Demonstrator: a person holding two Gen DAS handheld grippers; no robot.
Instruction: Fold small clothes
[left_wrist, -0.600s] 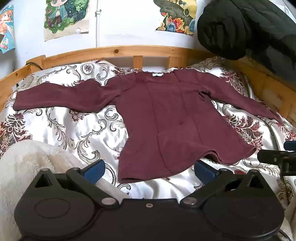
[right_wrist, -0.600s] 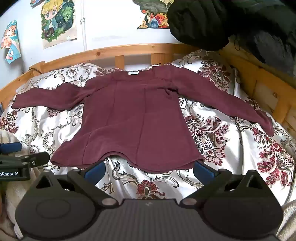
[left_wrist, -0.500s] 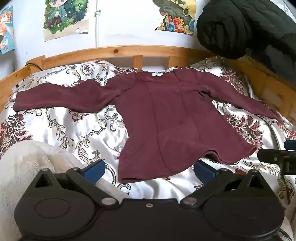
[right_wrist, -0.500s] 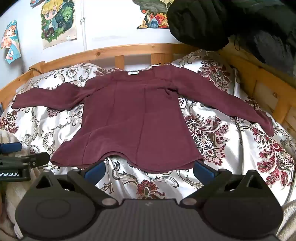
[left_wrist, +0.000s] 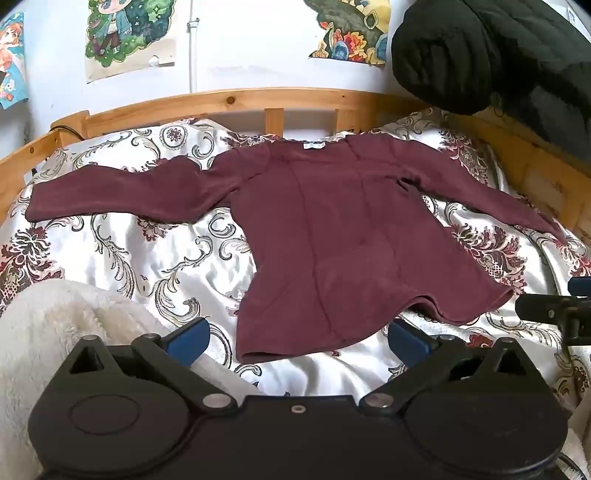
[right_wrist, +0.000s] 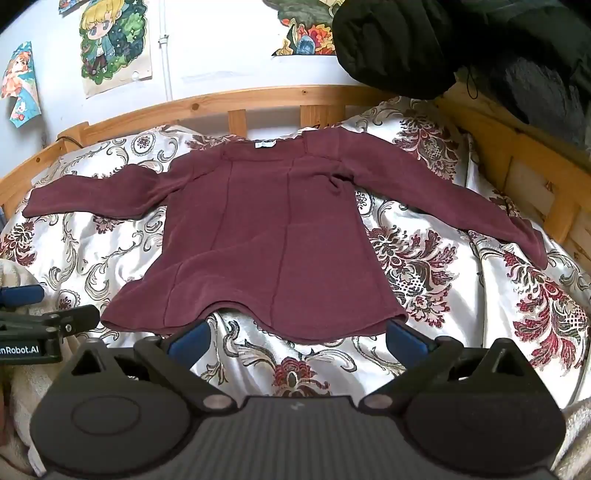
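Note:
A maroon long-sleeved top (left_wrist: 332, 236) lies flat on the bed, neck towards the headboard, both sleeves spread out; it also shows in the right wrist view (right_wrist: 266, 236). My left gripper (left_wrist: 297, 338) is open and empty, just short of the hem's left corner. My right gripper (right_wrist: 295, 338) is open and empty, just short of the hem's right part. Each gripper shows at the edge of the other's view: the right one (left_wrist: 554, 308) and the left one (right_wrist: 44, 317).
The bed has a white satin cover with floral print (left_wrist: 129, 258) and a wooden frame (left_wrist: 258, 101). A cream fleece blanket (left_wrist: 55, 332) lies at the near left. A black jacket (left_wrist: 480, 51) hangs at the far right. Posters hang on the wall.

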